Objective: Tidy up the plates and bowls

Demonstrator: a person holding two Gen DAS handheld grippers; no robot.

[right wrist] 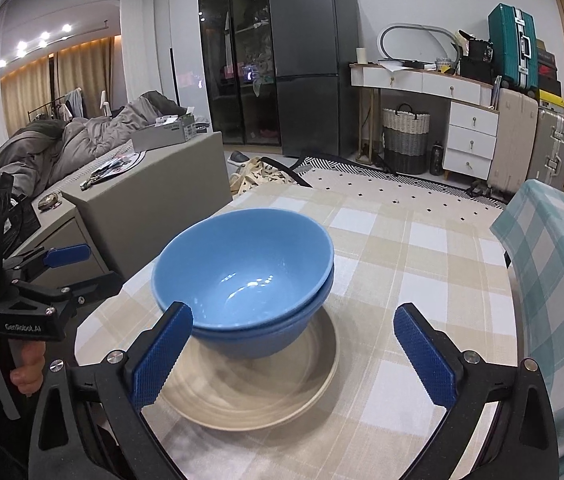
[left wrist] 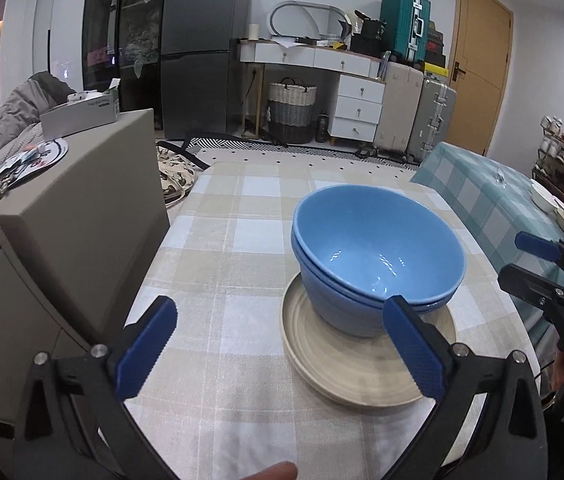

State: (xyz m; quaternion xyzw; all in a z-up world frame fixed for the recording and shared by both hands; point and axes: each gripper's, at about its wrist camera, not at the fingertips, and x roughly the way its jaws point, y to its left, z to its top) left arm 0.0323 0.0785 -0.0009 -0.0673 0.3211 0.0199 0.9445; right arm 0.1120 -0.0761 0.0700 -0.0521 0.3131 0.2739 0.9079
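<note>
1. My left tongs [left wrist: 282, 354] stand wide, blue pads spread far apart, with nothing pressed between them. The right-hand pad sits in front of the plate and bowls as I look along it, but it does not grip them.
2. My right tongs [right wrist: 293, 354] are just as wide and hold nothing. Their left pad lies in front of the bowls' near side; whether it touches them I cannot tell. The right pad hangs over bare cloth.
3. Each pair shows in the other's view: the right one at the far right edge of the left view [left wrist: 554, 272], the left one at the far left of the right view [right wrist: 41, 280], with my hand [right wrist: 5, 364] on its handle.
4. Two blue bowls [left wrist: 378, 256] sit nested, one inside the other, upright.
5. The bowls stand on a beige plate [left wrist: 362, 368], set toward its far side so the near part of the plate is bare.
6. The plate rests on a table with a beige and white checked cloth [left wrist: 233, 240].
7. A grey cabinet [left wrist: 93, 220] stands just beside the table on the left, with a cardboard box [left wrist: 81, 114] on top.
8. A chair draped in teal checked fabric [right wrist: 558, 272] is on the right.
9. Farther back stand a dark fridge [right wrist: 310, 68], a white desk with drawers [right wrist: 458, 120], a woven basket [right wrist: 406, 140] and suitcases [right wrist: 514, 44].
</note>
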